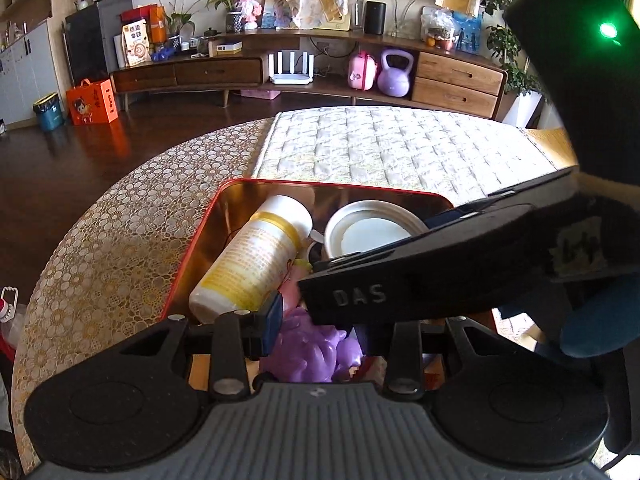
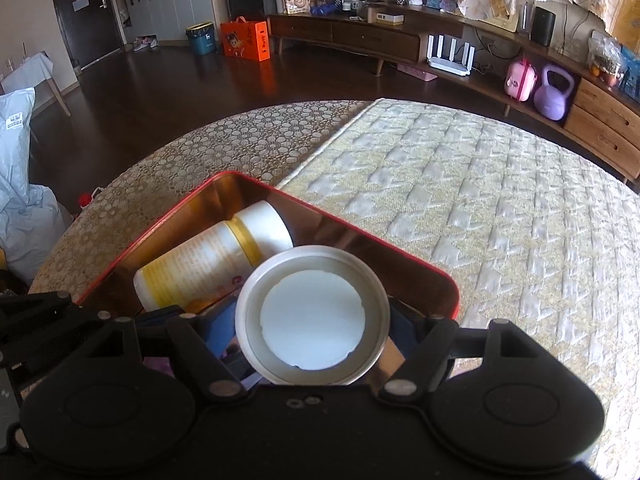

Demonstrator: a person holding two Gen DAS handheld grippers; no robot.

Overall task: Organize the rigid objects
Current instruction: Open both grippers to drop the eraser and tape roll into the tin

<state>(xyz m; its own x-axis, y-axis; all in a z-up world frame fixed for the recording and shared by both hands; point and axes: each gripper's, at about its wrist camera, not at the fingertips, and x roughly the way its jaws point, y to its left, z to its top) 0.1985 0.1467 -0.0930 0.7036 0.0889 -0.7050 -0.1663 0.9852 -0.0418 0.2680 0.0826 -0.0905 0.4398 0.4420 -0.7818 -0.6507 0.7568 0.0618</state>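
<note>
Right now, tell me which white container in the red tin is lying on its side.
The white bottle with the yellow label, lying flat along the tin's left wall. The round white jar beside it shows its circular face upward instead.

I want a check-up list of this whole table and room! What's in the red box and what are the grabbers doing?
Surface: round table with patterned cover; quilted mat across it.
Job's things: red tin box holding a white-and-yellow bottle, a purple toy and a round white lid.
Clutter: nothing seen on the table.
Grippers: left gripper closed on the purple toy; right gripper astride the lid, grip unclear.
Cables: wires behind the white router.
Surroundings: TV cabinet, purple kettlebell, orange gift box.
</note>
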